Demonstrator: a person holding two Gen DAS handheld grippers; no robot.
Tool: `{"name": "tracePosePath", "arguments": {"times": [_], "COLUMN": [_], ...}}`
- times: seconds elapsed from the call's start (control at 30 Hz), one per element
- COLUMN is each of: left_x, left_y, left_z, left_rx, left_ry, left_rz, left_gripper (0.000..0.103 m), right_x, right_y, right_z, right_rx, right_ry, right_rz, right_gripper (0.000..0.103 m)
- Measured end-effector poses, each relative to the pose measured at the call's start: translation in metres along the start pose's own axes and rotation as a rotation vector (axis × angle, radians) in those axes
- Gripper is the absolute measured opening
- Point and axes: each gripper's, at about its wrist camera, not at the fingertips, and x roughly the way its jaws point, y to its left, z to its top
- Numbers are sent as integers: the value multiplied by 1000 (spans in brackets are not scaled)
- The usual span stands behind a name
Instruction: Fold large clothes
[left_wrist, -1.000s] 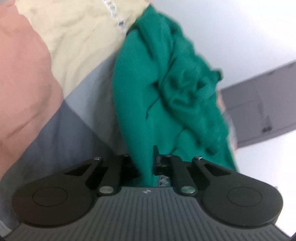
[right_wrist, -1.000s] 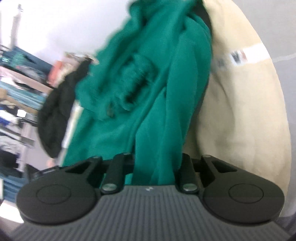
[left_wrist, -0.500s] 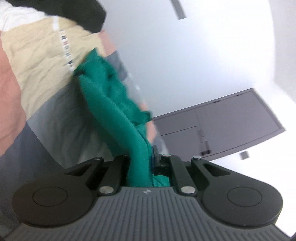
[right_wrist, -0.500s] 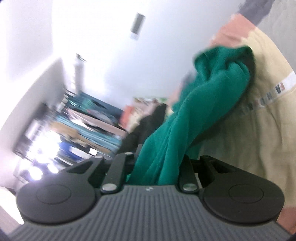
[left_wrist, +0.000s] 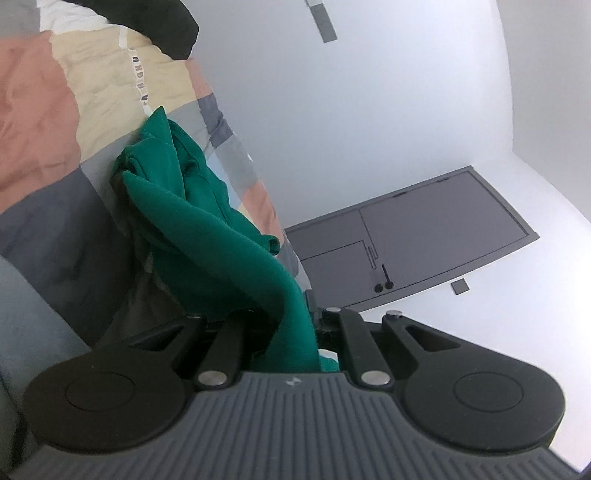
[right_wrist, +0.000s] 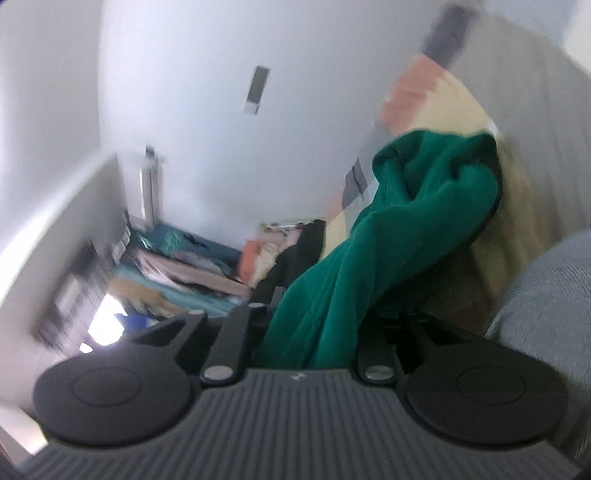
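A green garment (left_wrist: 207, 225) runs from a bunched heap on the patchwork bedspread (left_wrist: 44, 122) down into my left gripper (left_wrist: 295, 314), which is shut on a fold of it. In the right wrist view the same green garment (right_wrist: 399, 240) stretches as a twisted band from its crumpled far end into my right gripper (right_wrist: 317, 314), shut on the cloth. The fabric hides both pairs of fingertips. Both grippers point almost level, and the cloth is pulled taut away from the bed.
A grey double door (left_wrist: 424, 236) stands in the white wall behind the bed. A black garment (left_wrist: 162, 22) lies at the bed's far end. Cluttered shelves (right_wrist: 177, 266) and a dark jacket (right_wrist: 295, 258) show left in the right view. A light grey cushion (right_wrist: 546, 302) sits close at the right.
Both grippers rose and tilted up from the bed, drawing the green garment out into long bands. Walls, door and shelves came into view where bedding filled the frames.
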Motion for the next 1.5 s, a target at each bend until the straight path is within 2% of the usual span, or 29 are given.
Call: {"name": "tracePosePath", "arguments": {"times": [0.07, 0.13, 0.2, 0.33, 0.47, 0.63, 0.7, 0.83, 1.0, 1.1, 1.23, 1.3, 1.4, 1.5], "left_x": [1, 8, 24, 66, 114, 175, 192, 226, 260, 282, 312, 322, 328, 327], "left_y": [6, 10, 4, -14, -23, 5, 17, 51, 88, 103, 116, 130, 148, 146], "left_z": [5, 25, 45, 95, 141, 178, 186, 201, 216, 227, 237, 240, 244, 245], "left_rx": [-19, -54, -46, 19, 97, 67, 94, 141, 161, 178, 242, 220, 164, 179], "left_ry": [-40, -67, -72, -102, -177, -238, -247, -231, -203, -186, -182, -158, -127, -126], "left_rz": [-21, -52, -56, 3, 84, 134, 156, 208, 230, 236, 306, 332, 327, 328], "left_gripper": [10, 10, 10, 11, 11, 11, 11, 11, 12, 12, 13, 13, 13, 13], "right_x": [6, 19, 30, 72, 116, 175, 196, 229, 260, 274, 297, 306, 310, 306], "right_y": [4, 4, 7, 27, 30, 7, -9, -43, -81, -102, -117, -127, -140, -137], "right_z": [3, 16, 28, 66, 109, 146, 153, 162, 171, 179, 185, 186, 186, 184], "right_rx": [-7, 35, 56, 28, 27, 40, 31, 26, 11, 53, 43, 31, 52, 25], "right_ry": [-1, -26, -42, -44, -85, -111, -102, -77, -34, -39, -67, -70, -68, -76], "right_rz": [-5, 10, 20, -1, -48, -101, -133, -182, -214, -235, -245, -236, -218, -215], "right_gripper": [22, 23, 23, 24, 25, 26, 26, 26, 26, 26, 26, 26, 26, 26]}}
